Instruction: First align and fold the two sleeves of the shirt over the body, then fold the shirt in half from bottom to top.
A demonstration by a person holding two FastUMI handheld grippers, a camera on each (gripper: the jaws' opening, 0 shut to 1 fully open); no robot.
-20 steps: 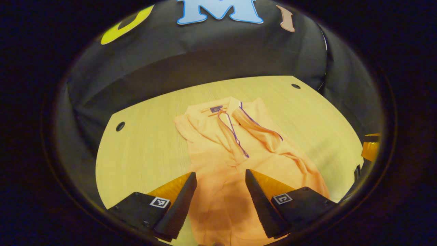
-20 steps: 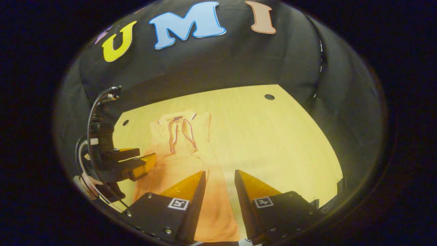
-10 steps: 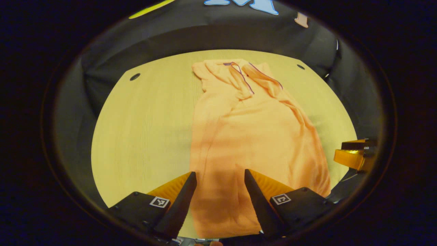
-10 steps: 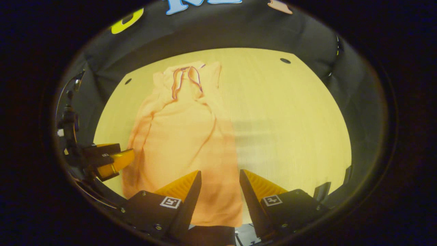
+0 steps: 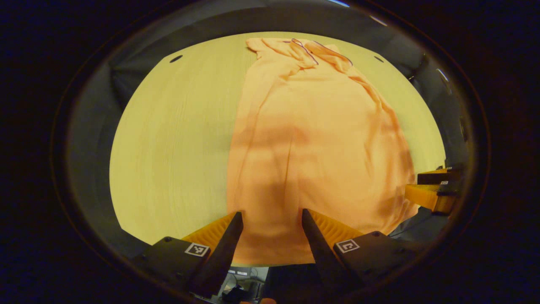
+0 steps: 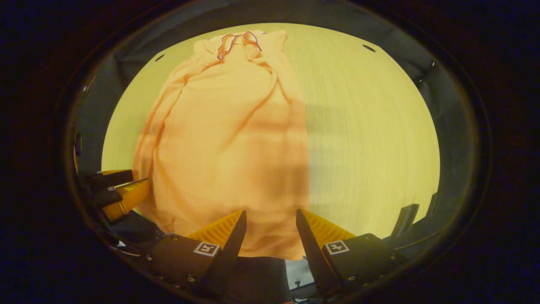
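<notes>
Both tools [image 5: 272, 219] [image 6: 268, 217] agape, side by side

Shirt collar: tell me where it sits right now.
The shirt collar lies at the table's far edge, at the top of the left gripper view, opposite the hem near the left tongs.

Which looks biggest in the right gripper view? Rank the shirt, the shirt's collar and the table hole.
1. shirt, by far the largest.
2. collar.
3. table hole, smallest.
Collar and hole both sit far from the camera, so fisheye shrinks both.
</notes>
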